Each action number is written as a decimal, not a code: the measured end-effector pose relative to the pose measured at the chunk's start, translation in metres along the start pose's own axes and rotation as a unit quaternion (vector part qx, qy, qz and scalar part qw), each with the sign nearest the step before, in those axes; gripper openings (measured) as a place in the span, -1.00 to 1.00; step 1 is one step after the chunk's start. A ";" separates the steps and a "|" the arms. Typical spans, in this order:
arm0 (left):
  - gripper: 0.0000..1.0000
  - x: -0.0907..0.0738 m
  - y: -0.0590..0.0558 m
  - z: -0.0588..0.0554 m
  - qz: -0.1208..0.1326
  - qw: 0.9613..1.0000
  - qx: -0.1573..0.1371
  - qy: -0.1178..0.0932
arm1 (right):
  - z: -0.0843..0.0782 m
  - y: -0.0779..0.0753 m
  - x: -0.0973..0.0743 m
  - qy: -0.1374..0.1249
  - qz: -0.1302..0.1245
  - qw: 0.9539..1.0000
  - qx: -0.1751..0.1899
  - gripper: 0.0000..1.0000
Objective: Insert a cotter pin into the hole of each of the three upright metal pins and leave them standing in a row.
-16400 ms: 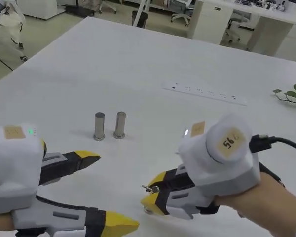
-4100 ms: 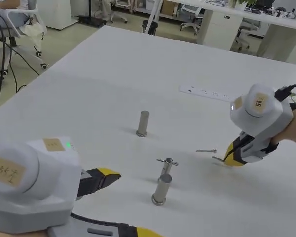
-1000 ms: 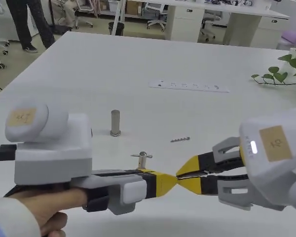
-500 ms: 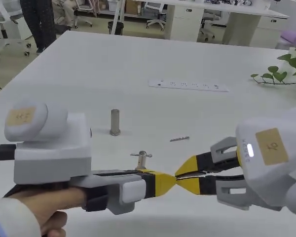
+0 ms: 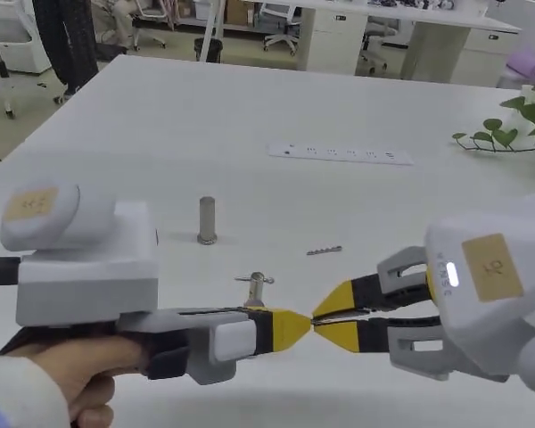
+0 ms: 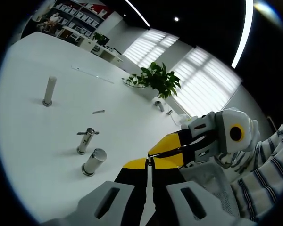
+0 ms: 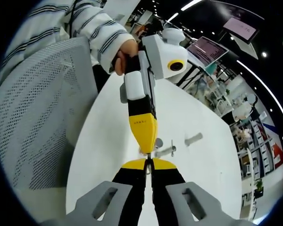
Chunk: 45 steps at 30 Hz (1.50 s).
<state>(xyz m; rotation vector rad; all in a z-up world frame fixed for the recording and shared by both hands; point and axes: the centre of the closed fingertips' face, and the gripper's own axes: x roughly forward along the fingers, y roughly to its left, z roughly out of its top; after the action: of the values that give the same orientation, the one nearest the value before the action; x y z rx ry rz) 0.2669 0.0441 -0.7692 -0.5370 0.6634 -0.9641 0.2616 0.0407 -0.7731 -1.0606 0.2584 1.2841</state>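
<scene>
My left gripper [image 5: 303, 327] and right gripper [image 5: 318, 325] meet tip to tip low over the white table [image 5: 160, 125]. Both are shut, pinching a small cotter pin [image 7: 149, 154] between the touching tips. Just beyond them stands a metal pin with a cotter pin through its top [image 5: 256, 288]. A bare upright pin [image 5: 206, 220] stands farther back on the left. The left gripper view has the third bare pin [image 6: 94, 161] close by, next to the fitted pin [image 6: 86, 140]. A loose cotter pin [image 5: 325, 251] lies on the table to the right of the pins.
A white power strip [image 5: 339, 153] lies across the far half of the table. A potted plant's leaves [image 5: 508, 134] reach in at the right edge. Desks, chairs and a standing person [image 5: 67, 36] are beyond the table. A mesh chair [image 7: 37, 117] is close behind.
The two grippers stay tip to tip, barely moved. The person in the background has walked a little to the right.
</scene>
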 end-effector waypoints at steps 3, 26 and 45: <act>-1.00 -0.001 0.001 0.000 0.000 1.000 0.004 0.003 | 0.002 -0.002 0.000 -0.012 -0.001 1.000 0.019 -0.72; -0.99 -0.016 -0.020 -0.009 -0.061 0.963 0.263 0.017 | -0.006 0.022 -0.004 -0.067 0.120 0.959 0.248 -0.38; -0.99 -0.020 -0.030 -0.027 -0.113 0.930 0.345 0.056 | 0.007 0.045 -0.008 -0.083 0.175 0.953 0.232 -0.89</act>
<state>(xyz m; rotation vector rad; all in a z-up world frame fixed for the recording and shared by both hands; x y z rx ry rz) 0.2225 0.0442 -0.7621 0.0721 0.3243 -1.3680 0.2174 0.0366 -0.7864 -0.5137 0.6086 1.5220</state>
